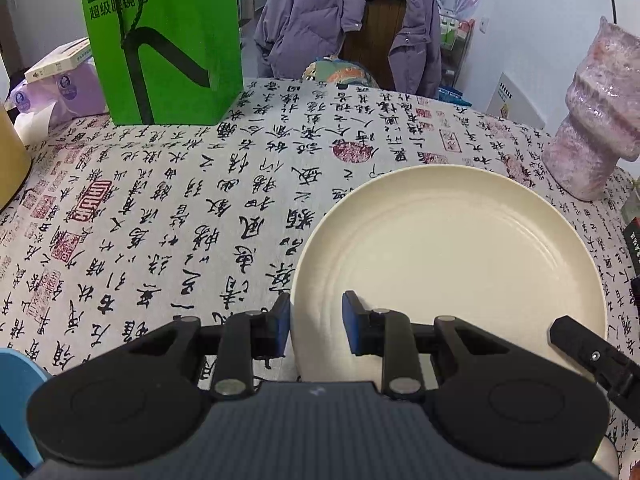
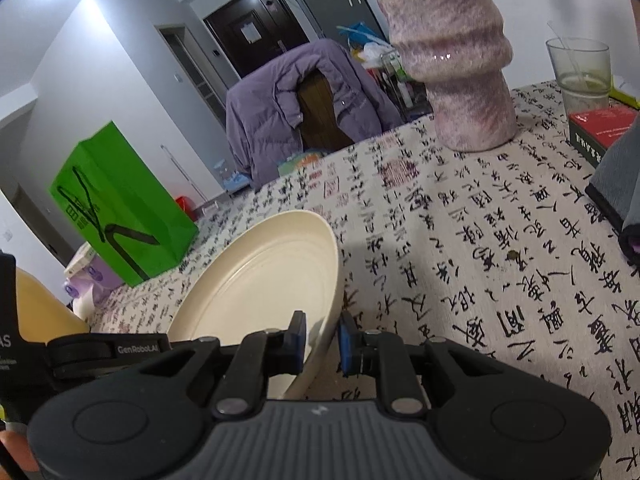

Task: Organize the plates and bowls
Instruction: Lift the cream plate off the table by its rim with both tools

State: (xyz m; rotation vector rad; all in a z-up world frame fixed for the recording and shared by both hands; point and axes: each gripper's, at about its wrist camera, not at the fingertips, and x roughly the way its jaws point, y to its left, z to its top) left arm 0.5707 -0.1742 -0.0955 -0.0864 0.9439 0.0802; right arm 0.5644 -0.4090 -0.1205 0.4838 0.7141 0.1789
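A cream plate (image 1: 452, 256) lies over the calligraphy tablecloth (image 1: 168, 208). My left gripper (image 1: 316, 324) straddles the plate's near left rim, with a gap between pads and rim, so it is open. My right gripper (image 2: 322, 338) has its blue pads on either side of the same plate's (image 2: 264, 276) right rim, and the plate looks tilted in that view; whether the pads press the rim is unclear. The right gripper's black finger shows at the plate's right edge in the left wrist view (image 1: 592, 356).
A green paper bag (image 1: 160, 40) stands at the far left, with tissue packs (image 1: 60, 88) beside it. A pink wrapped stack (image 1: 596, 120) stands at the far right. A glass (image 2: 580, 72), a red box (image 2: 600, 128) and a yellow object (image 2: 44, 308) also sit on the table. A chair with a purple jacket (image 1: 348, 24) is behind.
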